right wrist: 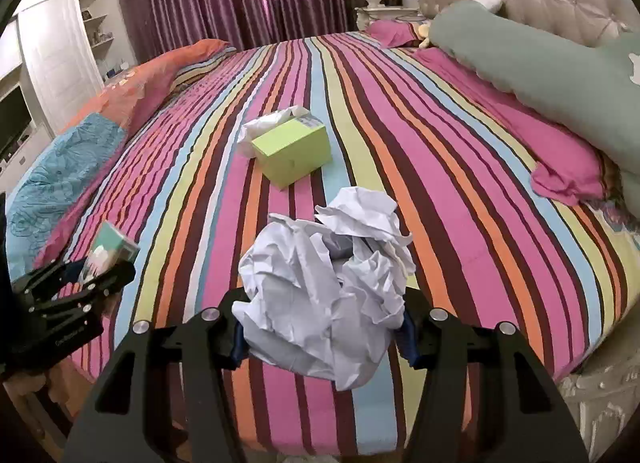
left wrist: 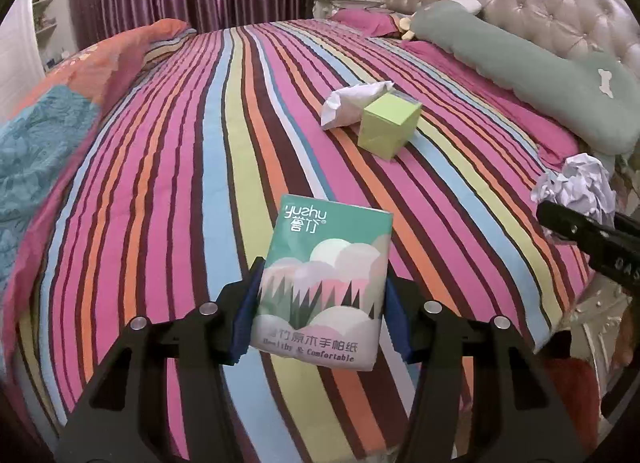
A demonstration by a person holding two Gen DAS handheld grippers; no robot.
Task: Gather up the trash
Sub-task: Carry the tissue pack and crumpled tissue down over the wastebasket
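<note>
Left claw [left wrist: 320,299] clamped on glossy flat tissue pack [left wrist: 324,283], lifted over striped bed [left wrist: 180,183]. Right claw [right wrist: 320,327] clamped on crumpled white paper wad [right wrist: 320,287], also above bed. Matte green box [right wrist: 294,149] resting on bed, soft wrinkled tissue bag [right wrist: 264,125] touching it. Shelving visible only in right view.

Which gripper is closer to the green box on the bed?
Hard to call. The left gripper and right gripper both sit well back from the green box, each already holding trash.
</note>
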